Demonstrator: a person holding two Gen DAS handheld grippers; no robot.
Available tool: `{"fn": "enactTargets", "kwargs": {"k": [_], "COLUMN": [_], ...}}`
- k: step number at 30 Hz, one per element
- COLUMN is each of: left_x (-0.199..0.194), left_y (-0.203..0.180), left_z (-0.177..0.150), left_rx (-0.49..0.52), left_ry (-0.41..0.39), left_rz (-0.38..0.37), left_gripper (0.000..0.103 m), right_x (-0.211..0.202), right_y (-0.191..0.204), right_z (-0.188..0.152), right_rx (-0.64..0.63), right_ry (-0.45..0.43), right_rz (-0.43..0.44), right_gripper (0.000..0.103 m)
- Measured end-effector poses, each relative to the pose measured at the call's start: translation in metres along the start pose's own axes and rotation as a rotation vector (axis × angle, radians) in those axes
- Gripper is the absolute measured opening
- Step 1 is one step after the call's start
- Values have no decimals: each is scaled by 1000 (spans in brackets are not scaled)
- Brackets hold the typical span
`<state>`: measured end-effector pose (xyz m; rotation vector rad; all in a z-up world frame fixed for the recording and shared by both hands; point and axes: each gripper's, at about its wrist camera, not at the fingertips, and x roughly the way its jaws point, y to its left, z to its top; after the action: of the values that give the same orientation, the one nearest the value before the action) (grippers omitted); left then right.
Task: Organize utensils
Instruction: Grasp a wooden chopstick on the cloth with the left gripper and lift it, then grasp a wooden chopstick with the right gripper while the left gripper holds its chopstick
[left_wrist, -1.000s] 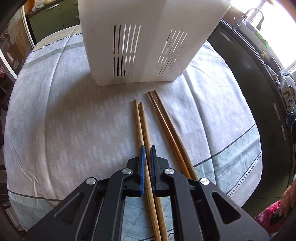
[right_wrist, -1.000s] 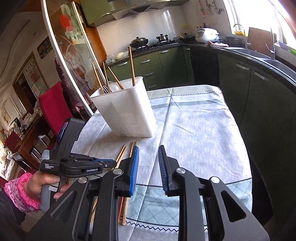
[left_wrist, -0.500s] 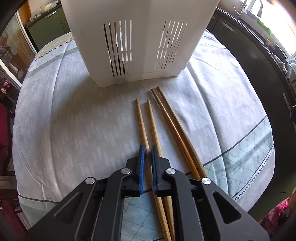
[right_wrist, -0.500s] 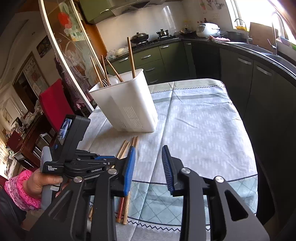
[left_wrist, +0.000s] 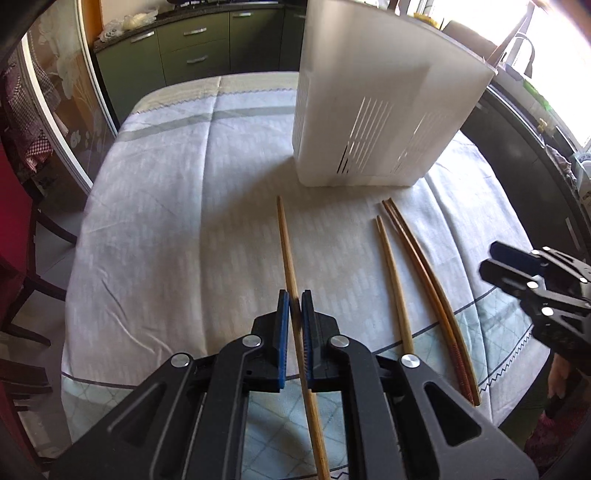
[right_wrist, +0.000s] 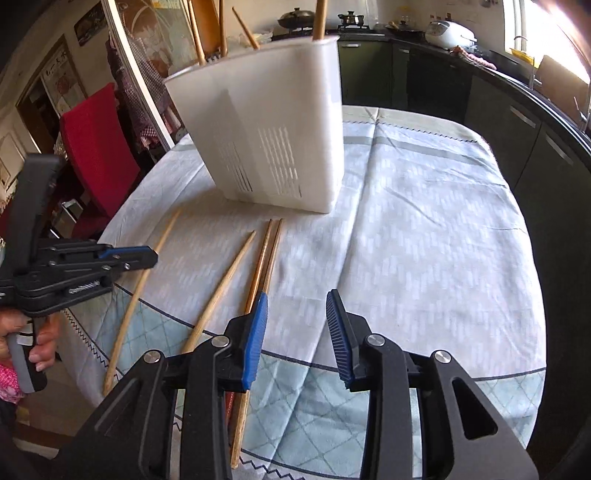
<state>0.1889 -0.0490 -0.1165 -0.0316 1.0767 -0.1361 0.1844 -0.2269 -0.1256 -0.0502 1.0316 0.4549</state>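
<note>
My left gripper (left_wrist: 294, 308) is shut on a light wooden chopstick (left_wrist: 286, 243) and holds it off the cloth, left of the others; it also shows in the right wrist view (right_wrist: 147, 258). One light chopstick (left_wrist: 393, 280) and a darker pair (left_wrist: 424, 266) lie on the tablecloth. A white slotted utensil holder (left_wrist: 373, 107) stands behind them, with several chopsticks (right_wrist: 319, 18) standing in it. My right gripper (right_wrist: 297, 332) is open and empty, low over the cloth just right of the darker pair (right_wrist: 267, 254).
The table is covered by a pale blue-grey patterned cloth (right_wrist: 424, 229). A red chair (right_wrist: 96, 147) stands at its left side. Dark green kitchen cabinets (right_wrist: 517, 122) and a counter run along the right and back. A glass door frame (left_wrist: 55, 110) is on the left.
My left gripper has lifted one light chopstick and carried it left, away from its partner. My right gripper has come lower and nearer to the darker pair, and opened wider.
</note>
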Motion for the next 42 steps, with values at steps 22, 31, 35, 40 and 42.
{"fn": "enactTargets", "kwargs": {"k": [22, 31, 35, 40, 42], "left_x": [-87, -41, -18, 10, 17], "left_y": [22, 35, 31, 29, 27], "left_z": [-27, -16, -7, 8, 13], "left_rx": [26, -44, -58, -100, -106], "left_ry": [-349, -96, -14, 79, 99], "left_rz": [-7, -94, -96, -111, -108], "left_gripper": [6, 6, 9, 26, 34], "right_x": [74, 86, 85, 64, 53], "right_y": [36, 44, 43, 35, 31], "right_z": [39, 49, 46, 35, 31], "right_rx": [-64, -46, -41, -14, -6], "right_ry": [125, 149, 134, 89, 70], "right_rz": [-127, -116, -118, -73, -63], "right_gripper": [18, 8, 6, 6, 6]}}
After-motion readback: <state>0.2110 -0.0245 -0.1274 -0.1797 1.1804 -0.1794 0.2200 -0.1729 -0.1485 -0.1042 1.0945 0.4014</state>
